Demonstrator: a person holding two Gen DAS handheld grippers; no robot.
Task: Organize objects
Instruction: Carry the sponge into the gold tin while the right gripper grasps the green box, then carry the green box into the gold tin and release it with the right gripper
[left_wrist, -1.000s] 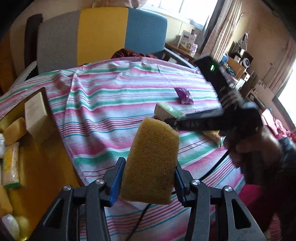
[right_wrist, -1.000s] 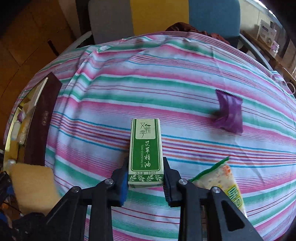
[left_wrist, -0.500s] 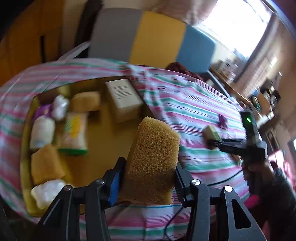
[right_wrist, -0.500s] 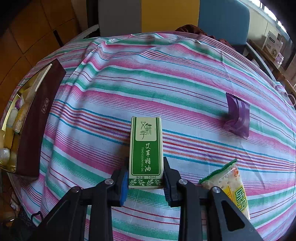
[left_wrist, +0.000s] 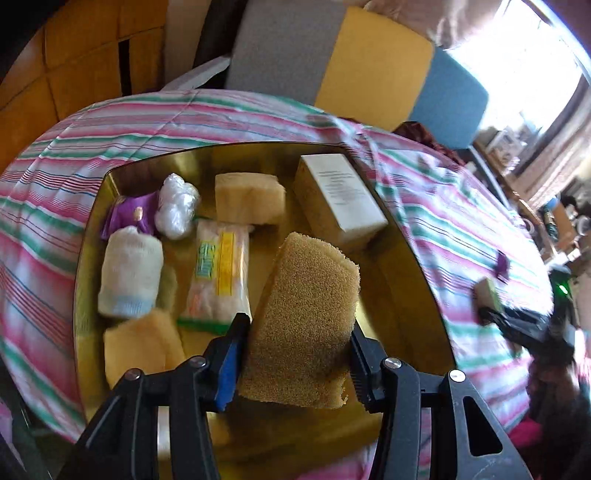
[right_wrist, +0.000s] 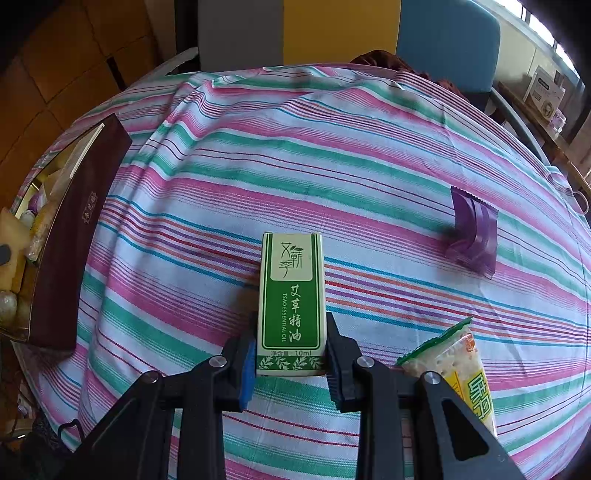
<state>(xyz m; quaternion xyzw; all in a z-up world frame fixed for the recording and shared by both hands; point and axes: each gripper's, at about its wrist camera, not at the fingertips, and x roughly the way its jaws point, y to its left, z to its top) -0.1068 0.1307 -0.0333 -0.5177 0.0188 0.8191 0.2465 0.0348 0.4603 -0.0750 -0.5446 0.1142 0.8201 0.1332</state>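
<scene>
Rough porous sponge (left_wrist: 303, 325), glossy gold tray (left_wrist: 413, 295), woven striped cloth (right_wrist: 332, 155).

Steep close wrist views, striped cloth (right_wrist: 369, 177) shared

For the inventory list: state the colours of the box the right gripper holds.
Green and cream essential oil box, clearest in the right wrist view.

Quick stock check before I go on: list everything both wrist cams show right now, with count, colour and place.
Box: 1, gold inside, dark maroon outside, on striped cloth.
Sponges: 3, yellow, two in box, one brown-yellow sponge in left grip.
White carton: 1, in box.
Snack packs: 2, one in box, one on cloth.
Purple sachets: 2, box, cloth.
Green oil carton: 1, right grip.
Left hand-held gripper, right hand-held gripper: black, both gripping.
</scene>
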